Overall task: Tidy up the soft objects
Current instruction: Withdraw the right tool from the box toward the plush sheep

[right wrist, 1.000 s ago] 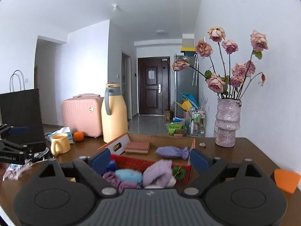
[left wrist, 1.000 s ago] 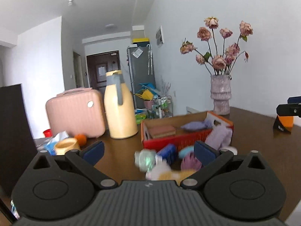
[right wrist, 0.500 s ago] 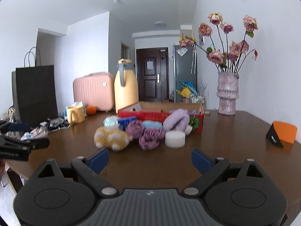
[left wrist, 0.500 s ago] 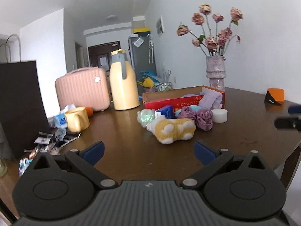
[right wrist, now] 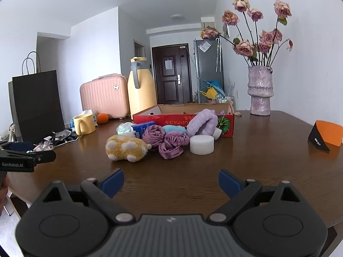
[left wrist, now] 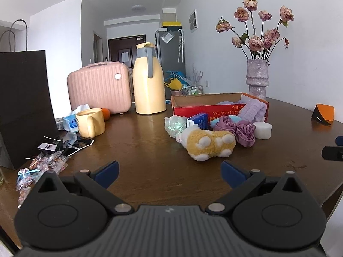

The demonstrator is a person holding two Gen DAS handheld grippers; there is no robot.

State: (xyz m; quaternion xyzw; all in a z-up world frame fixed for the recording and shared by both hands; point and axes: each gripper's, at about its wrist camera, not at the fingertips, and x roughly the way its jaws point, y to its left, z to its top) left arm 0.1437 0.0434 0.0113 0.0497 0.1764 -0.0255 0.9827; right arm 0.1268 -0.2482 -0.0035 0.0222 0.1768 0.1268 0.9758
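Observation:
A pile of soft things lies mid-table in front of a red cardboard box [left wrist: 214, 109] [right wrist: 182, 115]: a yellow plush toy [left wrist: 209, 142] [right wrist: 126, 147], purple scrunchies [left wrist: 240, 130] [right wrist: 169, 143], a white foam puck [left wrist: 262, 130] [right wrist: 202, 144], a light blue soft piece [right wrist: 173, 129], a pale green bundle [left wrist: 174, 125] and a small blue carton [left wrist: 198, 118]. A lilac knit cloth [left wrist: 253, 111] [right wrist: 202, 122] hangs over the box edge. My left gripper [left wrist: 169, 172] is open and empty, short of the plush. My right gripper [right wrist: 171, 180] is open and empty, short of the pile.
A yellow thermos [left wrist: 148, 81], pink case [left wrist: 99, 87], yellow mug [left wrist: 90, 122], orange fruit [left wrist: 105, 114], black paper bag [left wrist: 23, 107] and scattered wrappers [left wrist: 42, 162] fill the left side. A vase of dried roses [left wrist: 257, 77] stands far right. An orange and black wedge [left wrist: 324, 115] lies right.
Both grippers have pulled back from close over the box and pile to the near side of the table. The pile now lies farther ahead of both. Both stay open.

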